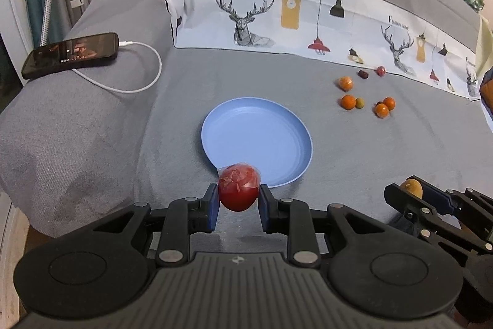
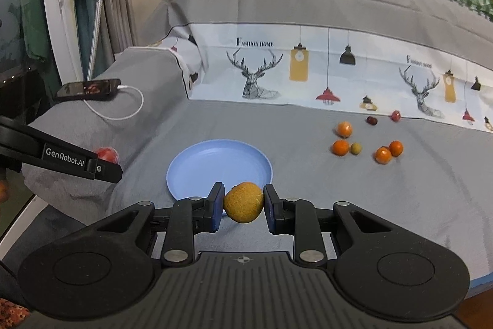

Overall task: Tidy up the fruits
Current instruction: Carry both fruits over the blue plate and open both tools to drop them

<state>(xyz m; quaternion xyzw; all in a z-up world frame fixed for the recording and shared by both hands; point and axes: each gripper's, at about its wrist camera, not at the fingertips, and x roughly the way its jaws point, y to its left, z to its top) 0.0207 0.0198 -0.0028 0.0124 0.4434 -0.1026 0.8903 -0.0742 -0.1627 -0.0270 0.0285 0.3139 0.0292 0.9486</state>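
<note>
My left gripper (image 1: 238, 199) is shut on a red fruit in clear wrap (image 1: 238, 187), held just short of the near rim of the empty blue plate (image 1: 255, 137). My right gripper (image 2: 243, 202) is shut on a yellow-brown fruit (image 2: 243, 202), held at the plate's (image 2: 218, 168) near right rim. The right gripper also shows at the right edge of the left wrist view (image 1: 413, 193). The left gripper (image 2: 107, 167) with its red fruit (image 2: 106, 154) shows at the left of the right wrist view. Several small oranges (image 1: 348, 101) (image 2: 340, 147) lie on the grey cloth to the plate's far right.
A small green fruit (image 2: 356, 148), a dark red one (image 2: 372, 121) and a red one (image 2: 395, 115) lie among the oranges. A phone (image 1: 72, 54) on a white cable (image 1: 144, 79) rests on the raised grey cushion at the left. A printed cloth (image 1: 277, 17) stands behind.
</note>
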